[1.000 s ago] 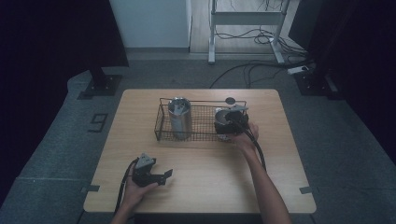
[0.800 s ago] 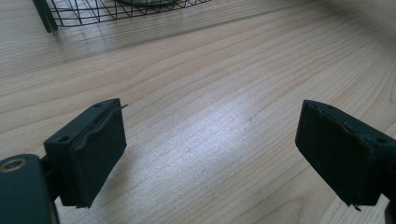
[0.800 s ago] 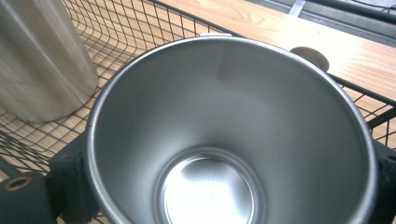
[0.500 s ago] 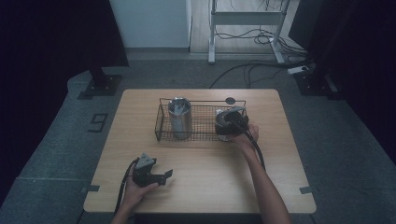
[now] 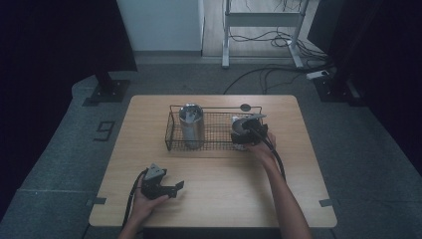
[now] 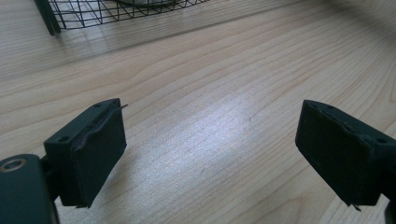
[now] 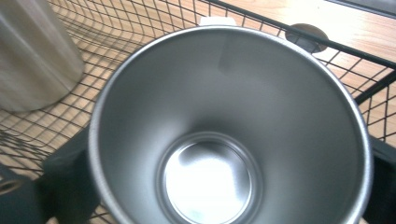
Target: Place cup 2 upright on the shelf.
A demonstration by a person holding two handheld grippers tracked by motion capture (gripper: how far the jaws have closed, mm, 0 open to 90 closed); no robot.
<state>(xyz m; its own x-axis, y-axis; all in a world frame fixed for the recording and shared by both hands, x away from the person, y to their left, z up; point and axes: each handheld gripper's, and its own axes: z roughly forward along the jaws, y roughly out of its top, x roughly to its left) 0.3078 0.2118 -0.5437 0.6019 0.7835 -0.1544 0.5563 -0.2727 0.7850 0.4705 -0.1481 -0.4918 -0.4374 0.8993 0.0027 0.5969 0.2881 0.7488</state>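
Straddling the steel cup, the right tongs have just widened, seemingly released; left tongs gape.

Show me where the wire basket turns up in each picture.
High view: basket sits mid-table, on the far half.
Left gripper view: basket at the top left edge.
Right gripper view: basket mesh lies around and behind the cup.
Shared landmark: the wooden table beneath the basket.
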